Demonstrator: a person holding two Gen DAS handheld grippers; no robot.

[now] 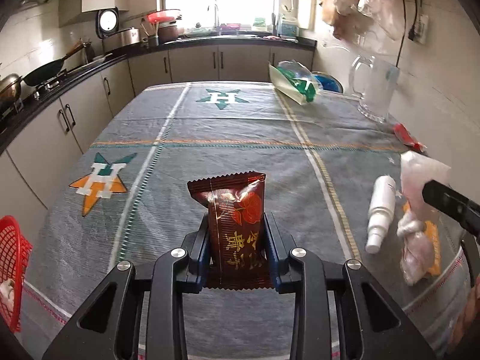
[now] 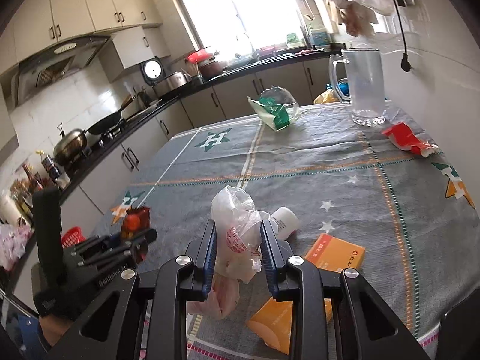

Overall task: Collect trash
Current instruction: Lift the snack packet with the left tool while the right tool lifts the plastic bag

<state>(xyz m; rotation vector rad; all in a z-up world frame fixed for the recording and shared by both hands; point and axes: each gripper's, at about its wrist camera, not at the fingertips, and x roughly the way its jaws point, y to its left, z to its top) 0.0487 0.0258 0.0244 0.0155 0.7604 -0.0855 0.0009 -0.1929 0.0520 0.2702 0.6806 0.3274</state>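
1. Left gripper [image 1: 237, 234] clamped on a dark red snack wrapper [image 1: 237, 210], held upright above the bench [image 1: 210, 126].
2. Right gripper [image 2: 238, 240] clamped on a crumpled plastic bag [image 2: 237, 228], lifted over the bench's near edge.
3. White bottle [image 1: 380, 213] lies on its side just beside the bag; orange box [image 2: 336, 253] flat under it.
4. Red wrapper [image 2: 406, 139] near the glass pitcher [image 2: 364, 87] at the far right; green-white bag [image 2: 274, 111] at the far edge.
5. Red basket [image 1: 12, 264] off the bench's left side.
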